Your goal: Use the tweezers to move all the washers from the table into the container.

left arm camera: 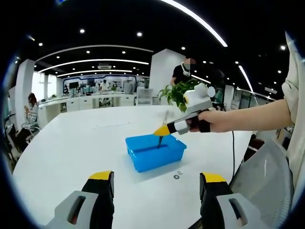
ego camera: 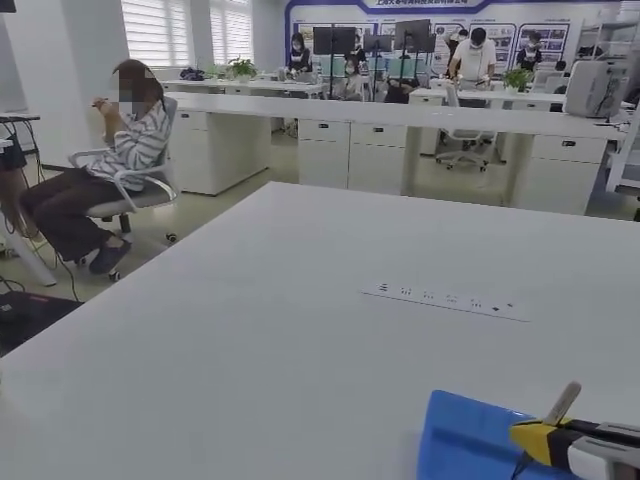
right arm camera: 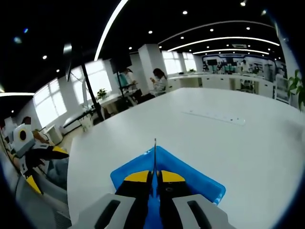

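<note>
Tweezers (right arm camera: 154,152) are clamped tight in your right gripper (right arm camera: 154,177), tips pointing into the blue container (left arm camera: 153,161). Two washers (left arm camera: 176,176) lie just beside it. Your left gripper (left arm camera: 157,177) gapes wide, empty.

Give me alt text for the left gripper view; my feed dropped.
The right gripper, held in a hand, points tweezers down into a blue container on the white table. Two washers lie on the table just in front of it. At the bottom, the left gripper has its jaws wide open.
</note>
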A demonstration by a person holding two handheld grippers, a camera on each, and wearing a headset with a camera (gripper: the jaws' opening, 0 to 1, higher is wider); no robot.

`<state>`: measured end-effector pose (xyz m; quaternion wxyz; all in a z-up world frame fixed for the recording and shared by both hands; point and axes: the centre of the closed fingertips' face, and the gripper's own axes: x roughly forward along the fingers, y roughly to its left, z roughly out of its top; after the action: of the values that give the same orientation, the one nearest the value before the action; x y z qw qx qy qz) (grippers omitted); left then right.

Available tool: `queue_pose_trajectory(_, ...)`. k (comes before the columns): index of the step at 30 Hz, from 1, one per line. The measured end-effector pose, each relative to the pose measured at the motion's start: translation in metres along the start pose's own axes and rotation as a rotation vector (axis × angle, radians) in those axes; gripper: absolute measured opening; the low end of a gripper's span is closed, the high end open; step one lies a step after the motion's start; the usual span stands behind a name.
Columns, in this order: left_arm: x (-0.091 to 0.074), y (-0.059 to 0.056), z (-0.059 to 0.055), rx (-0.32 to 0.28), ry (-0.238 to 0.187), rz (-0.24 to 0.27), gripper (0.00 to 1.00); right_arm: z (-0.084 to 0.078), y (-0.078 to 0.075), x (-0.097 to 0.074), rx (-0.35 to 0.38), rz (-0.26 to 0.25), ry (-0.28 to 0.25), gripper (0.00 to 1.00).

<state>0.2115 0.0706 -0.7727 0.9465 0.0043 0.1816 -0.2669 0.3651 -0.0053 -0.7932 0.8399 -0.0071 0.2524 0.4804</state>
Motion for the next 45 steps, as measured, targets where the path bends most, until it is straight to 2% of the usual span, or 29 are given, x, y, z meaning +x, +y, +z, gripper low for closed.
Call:
queue_pose_trajectory(3,0.000,0.000,0.000,0.002,-0.001,0.000,0.74,0.007,0.005,-0.004,0.025,0.013,-0.031,0.03)
queue_pose_trajectory(12,0.000,-0.001,0.000,0.001,0.000,-0.001,0.74,0.011,0.020,-0.018,0.028,0.030,-0.064,0.03)
queue_pose_trajectory(15,0.000,-0.001,0.000,0.003,0.001,-0.001,0.74,0.013,0.024,-0.026,0.024,0.027,-0.095,0.03)
queue_pose_trajectory(23,0.000,-0.002,-0.001,0.006,0.007,-0.007,0.74,0.009,0.032,-0.042,0.070,0.031,-0.141,0.03)
queue_pose_trajectory(33,0.000,-0.003,-0.002,0.010,0.016,-0.013,0.74,-0.014,0.039,-0.048,0.130,0.031,-0.133,0.04)
queue_pose_trajectory(45,0.001,-0.003,-0.003,0.012,0.019,-0.009,0.73,-0.051,0.040,-0.044,0.120,0.009,-0.041,0.04)
